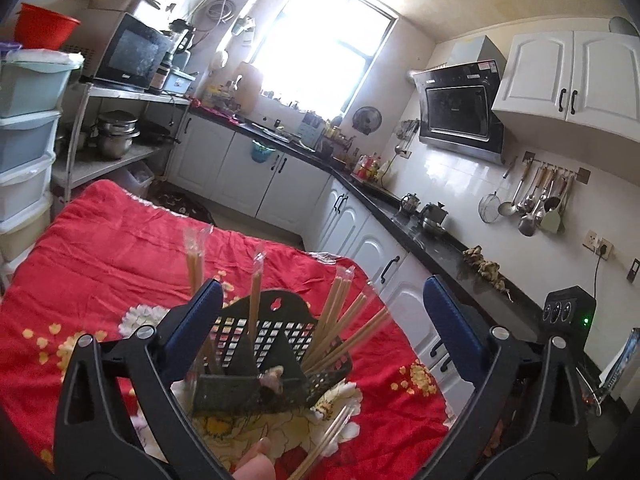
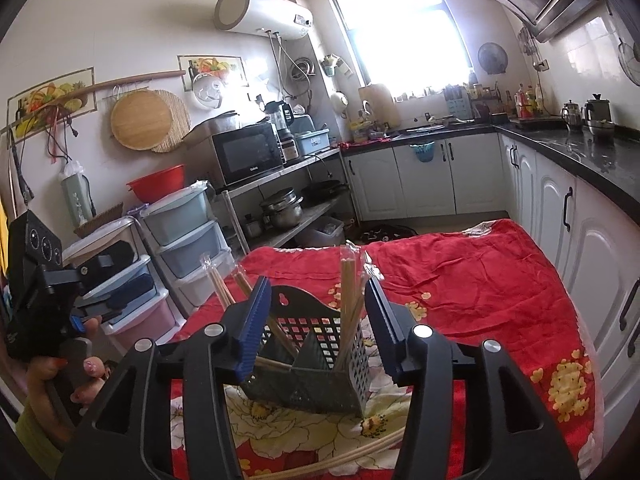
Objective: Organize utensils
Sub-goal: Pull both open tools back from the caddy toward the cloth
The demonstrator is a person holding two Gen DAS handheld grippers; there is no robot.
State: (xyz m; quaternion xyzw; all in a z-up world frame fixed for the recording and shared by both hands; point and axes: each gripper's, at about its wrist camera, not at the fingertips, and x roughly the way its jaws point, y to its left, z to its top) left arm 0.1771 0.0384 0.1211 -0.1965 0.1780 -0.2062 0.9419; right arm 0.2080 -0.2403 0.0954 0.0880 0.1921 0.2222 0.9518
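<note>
Here, black perforated utensil holder [image 2: 316, 364] bristling with wrapped chopsticks [image 1: 340, 312]; both grippers' fingers [image 1: 204, 312] apart, empty.

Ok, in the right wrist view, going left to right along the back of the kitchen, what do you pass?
Round wooden board → red basin → microwave → bright window → wall fan → two metal kettles on the dark counter.
</note>
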